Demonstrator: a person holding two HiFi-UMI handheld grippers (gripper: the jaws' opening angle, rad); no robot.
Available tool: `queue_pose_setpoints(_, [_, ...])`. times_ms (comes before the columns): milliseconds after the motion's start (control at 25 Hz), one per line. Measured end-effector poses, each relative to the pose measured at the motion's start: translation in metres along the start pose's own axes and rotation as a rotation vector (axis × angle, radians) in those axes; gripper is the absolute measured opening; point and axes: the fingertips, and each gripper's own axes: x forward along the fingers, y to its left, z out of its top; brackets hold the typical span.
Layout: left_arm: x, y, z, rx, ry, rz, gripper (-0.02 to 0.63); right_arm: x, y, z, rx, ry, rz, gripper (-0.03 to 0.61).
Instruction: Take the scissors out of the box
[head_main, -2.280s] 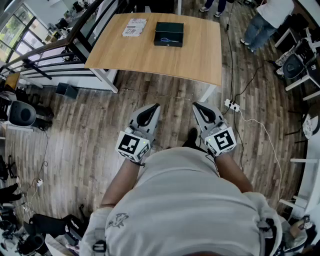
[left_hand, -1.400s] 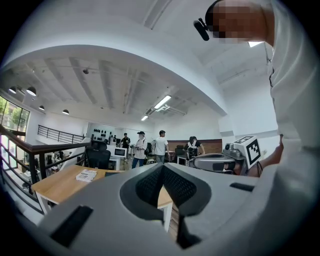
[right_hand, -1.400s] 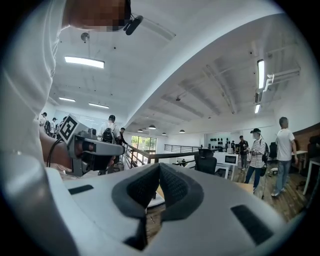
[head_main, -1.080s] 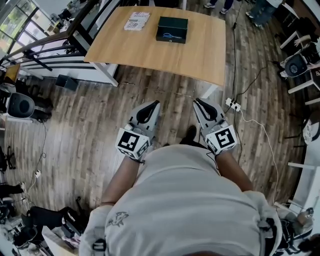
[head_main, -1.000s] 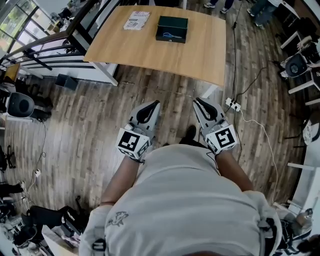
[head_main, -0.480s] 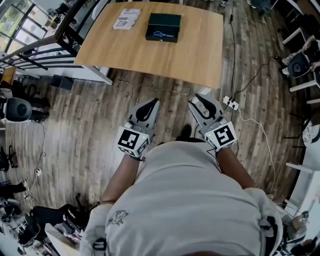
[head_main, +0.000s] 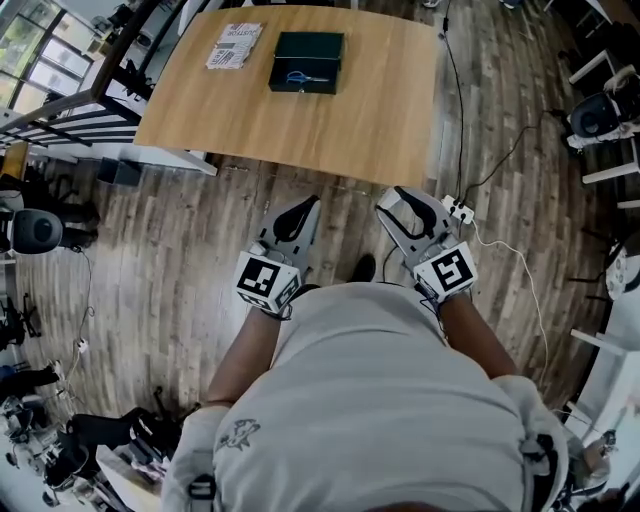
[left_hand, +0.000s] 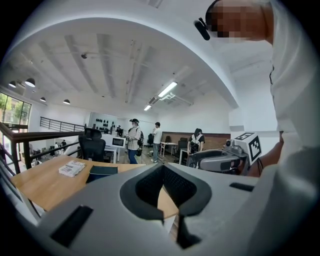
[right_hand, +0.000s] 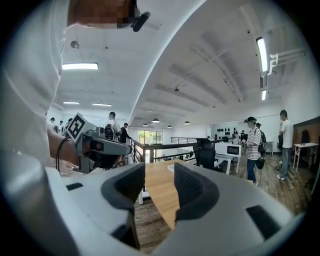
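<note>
A black open box (head_main: 306, 62) stands on the far part of the wooden table (head_main: 330, 120), with blue-handled scissors (head_main: 298, 77) lying inside. Both grippers hang over the floor, short of the table's near edge, well apart from the box. My left gripper (head_main: 305, 203) has its jaw tips together with nothing in them; in the left gripper view the box (left_hand: 102, 170) shows ahead of my left gripper (left_hand: 163, 169), to its left. My right gripper (head_main: 400, 195) has its jaws opening, and in the right gripper view only the table edge (right_hand: 160, 192) shows through the gap of my right gripper (right_hand: 159, 180).
A white printed booklet (head_main: 232, 46) lies left of the box. A power strip (head_main: 461, 211) and cables run over the wood floor right of the table. Office chairs (head_main: 598, 115) stand at the right, a railing (head_main: 60, 125) at the left. People stand far back (left_hand: 134, 140).
The person has stepped toward the table, so the table and box sit nearer and further left in the head view. The right gripper's jaws have spread apart. The left jaws stay together.
</note>
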Motion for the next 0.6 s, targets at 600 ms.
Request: queue_pose_setpoints(600, [0.033, 0.043, 0.007, -0.012, 0.011, 0.001, 0.005, 0.045, -0.037, 0.003, 0.006, 0.016, 0.008, 0.207])
